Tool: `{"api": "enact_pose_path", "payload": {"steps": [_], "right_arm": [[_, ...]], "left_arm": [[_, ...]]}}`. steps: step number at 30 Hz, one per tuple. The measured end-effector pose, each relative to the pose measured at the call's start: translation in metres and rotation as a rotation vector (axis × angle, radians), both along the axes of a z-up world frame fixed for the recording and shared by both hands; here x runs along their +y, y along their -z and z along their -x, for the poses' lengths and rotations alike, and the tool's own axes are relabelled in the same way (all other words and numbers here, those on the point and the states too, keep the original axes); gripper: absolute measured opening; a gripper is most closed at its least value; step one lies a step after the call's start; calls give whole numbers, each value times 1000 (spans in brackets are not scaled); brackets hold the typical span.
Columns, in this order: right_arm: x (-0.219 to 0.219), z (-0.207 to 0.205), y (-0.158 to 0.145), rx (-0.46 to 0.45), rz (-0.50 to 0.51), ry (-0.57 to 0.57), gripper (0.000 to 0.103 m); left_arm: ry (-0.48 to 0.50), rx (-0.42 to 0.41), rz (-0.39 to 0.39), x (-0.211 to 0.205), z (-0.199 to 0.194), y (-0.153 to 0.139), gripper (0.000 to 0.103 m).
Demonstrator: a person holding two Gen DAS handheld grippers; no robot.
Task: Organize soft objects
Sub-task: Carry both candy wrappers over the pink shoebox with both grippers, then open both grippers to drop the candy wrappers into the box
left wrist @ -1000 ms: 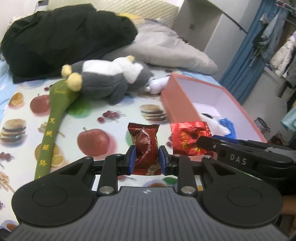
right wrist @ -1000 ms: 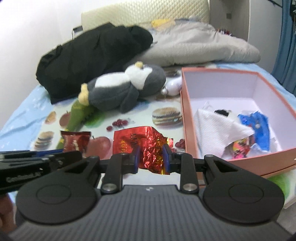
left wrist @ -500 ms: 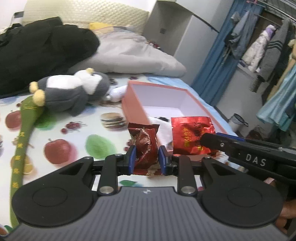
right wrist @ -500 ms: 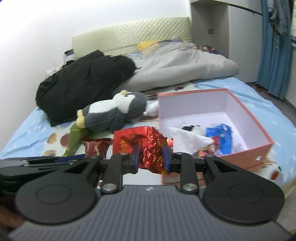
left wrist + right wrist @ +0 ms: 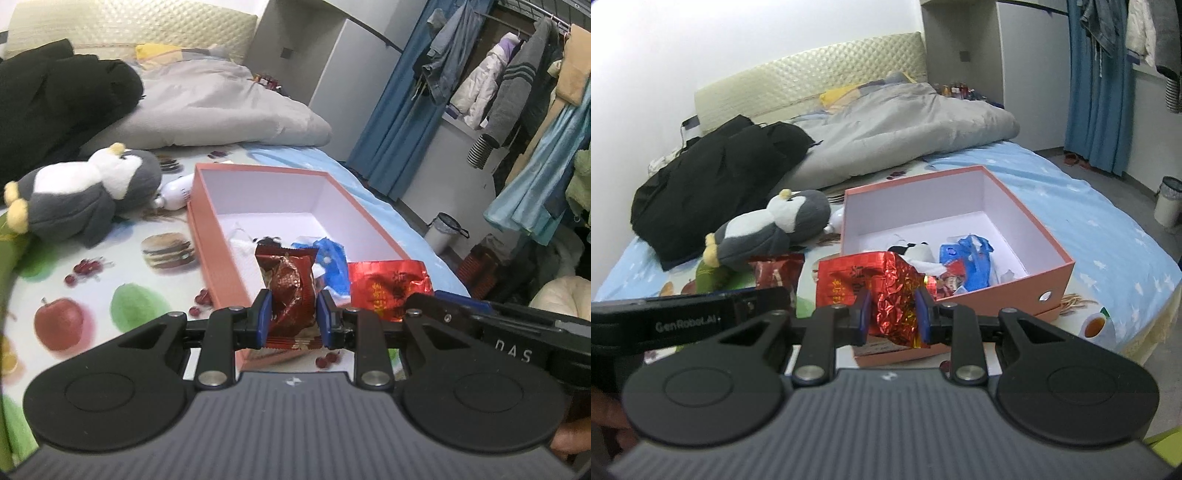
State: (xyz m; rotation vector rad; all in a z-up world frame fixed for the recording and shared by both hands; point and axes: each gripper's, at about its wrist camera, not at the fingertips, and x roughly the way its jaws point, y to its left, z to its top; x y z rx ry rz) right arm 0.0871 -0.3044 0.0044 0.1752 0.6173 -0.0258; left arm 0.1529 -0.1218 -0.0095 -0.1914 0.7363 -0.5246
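— Over the near end of the pink box (image 5: 218,258), what did you have?

— Left tongs (image 5: 293,319) pinched a dark red snack packet (image 5: 290,291) upright btwn the blue pads. Right tongs (image 5: 892,314) pinched a crinkled bright red foil packet (image 5: 886,295), same way. Both packets off the bed, held side by side, w/ the box just beyond them.

— Box contents?

— White tissue, a blue wrapper (image 5: 973,260), a small black-and-white plush piece, all at the near end. Far end bare.

— Rest of the bed?

— Grey penguin plush (image 5: 768,232) lay on its side on the fruit-print sheet (image 5: 122,288), just left of the box. White bottle (image 5: 177,190) btwn penguin & box. Black coat (image 5: 713,184) & grey duvet (image 5: 905,125) behind.
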Motion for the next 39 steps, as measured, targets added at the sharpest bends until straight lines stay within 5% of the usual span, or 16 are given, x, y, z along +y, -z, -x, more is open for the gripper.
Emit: {"api": "enact_pose_path", "payload": {"steps": [11, 26, 30, 34, 39], "right_arm": [[-41, -75, 5, 21, -20, 19, 29], [-87, -191, 59, 146, -73, 26, 30], [-94, -207, 69, 162, -74, 37, 31], [-99, -211, 71, 170, -80, 57, 31], [-98, -196, 60, 159, -93, 54, 40]], "left_arm": [[29, 27, -38, -45, -94, 13, 31], [50, 116, -90, -96, -219, 59, 31], [35, 129, -105, -99, -236, 68, 32], [31, 130, -120, -99, -236, 67, 52], [38, 104, -124, -93, -218, 50, 52]]}}
